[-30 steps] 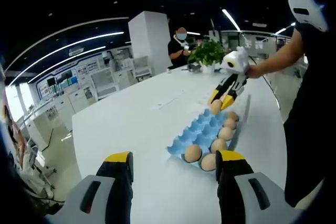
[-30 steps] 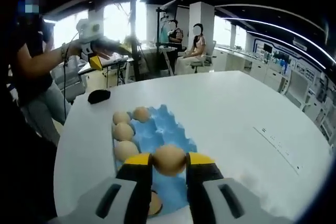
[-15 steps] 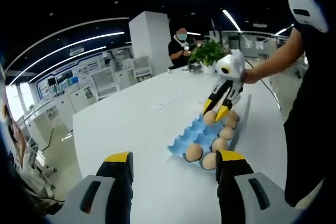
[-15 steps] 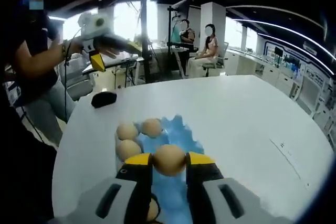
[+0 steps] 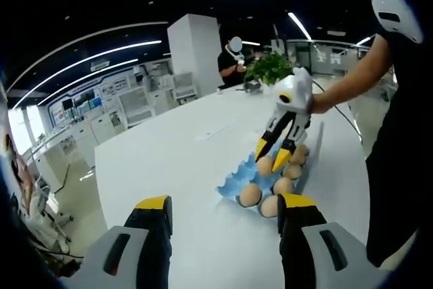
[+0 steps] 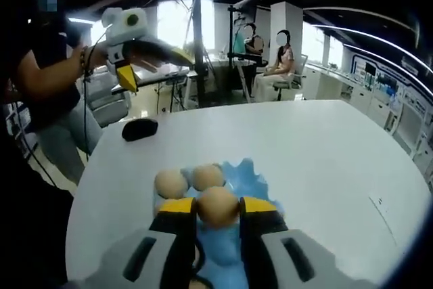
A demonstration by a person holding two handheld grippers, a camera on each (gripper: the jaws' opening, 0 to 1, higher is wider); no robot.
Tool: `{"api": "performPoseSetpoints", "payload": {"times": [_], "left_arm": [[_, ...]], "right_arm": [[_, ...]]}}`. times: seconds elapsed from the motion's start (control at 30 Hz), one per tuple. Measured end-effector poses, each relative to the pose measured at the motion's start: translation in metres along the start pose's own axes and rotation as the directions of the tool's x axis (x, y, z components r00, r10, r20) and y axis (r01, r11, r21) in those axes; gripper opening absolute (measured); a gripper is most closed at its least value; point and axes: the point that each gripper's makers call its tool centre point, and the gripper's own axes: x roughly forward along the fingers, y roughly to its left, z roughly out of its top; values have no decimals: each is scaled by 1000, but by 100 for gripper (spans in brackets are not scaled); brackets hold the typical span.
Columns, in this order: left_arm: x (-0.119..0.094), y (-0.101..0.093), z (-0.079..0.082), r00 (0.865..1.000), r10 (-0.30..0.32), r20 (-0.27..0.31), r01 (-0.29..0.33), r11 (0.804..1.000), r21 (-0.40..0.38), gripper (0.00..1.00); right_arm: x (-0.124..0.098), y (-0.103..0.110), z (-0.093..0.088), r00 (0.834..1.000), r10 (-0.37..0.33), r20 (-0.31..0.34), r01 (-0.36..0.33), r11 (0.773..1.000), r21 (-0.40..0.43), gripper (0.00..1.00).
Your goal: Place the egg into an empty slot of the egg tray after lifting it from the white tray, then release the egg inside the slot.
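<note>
In the right gripper view, your right gripper (image 6: 218, 209) pinches the egg (image 6: 218, 206) between its yellow-tipped jaws, directly above the blue egg tray (image 6: 252, 179). Just beyond it, two more eggs (image 6: 189, 181) sit in the tray's far slots. In the left gripper view, your left gripper (image 5: 223, 216) hangs over the white table (image 5: 169, 160) with its jaws spread wide, gripping nothing. Farther along that table the egg tray holds a row of eggs along its right side. At the far end, a potted plant (image 5: 269, 68) stands near a person (image 5: 230, 61).
</note>
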Motion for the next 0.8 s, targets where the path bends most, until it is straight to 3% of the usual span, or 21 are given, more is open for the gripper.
{"api": "performPoseSetpoints", "payload": {"times": [0.8], "left_arm": [[-2, 2, 3, 1000, 4, 5, -4, 1000, 5, 63]], "right_arm": [[21, 2, -13, 999, 18, -42, -17, 1000, 5, 25]]}}
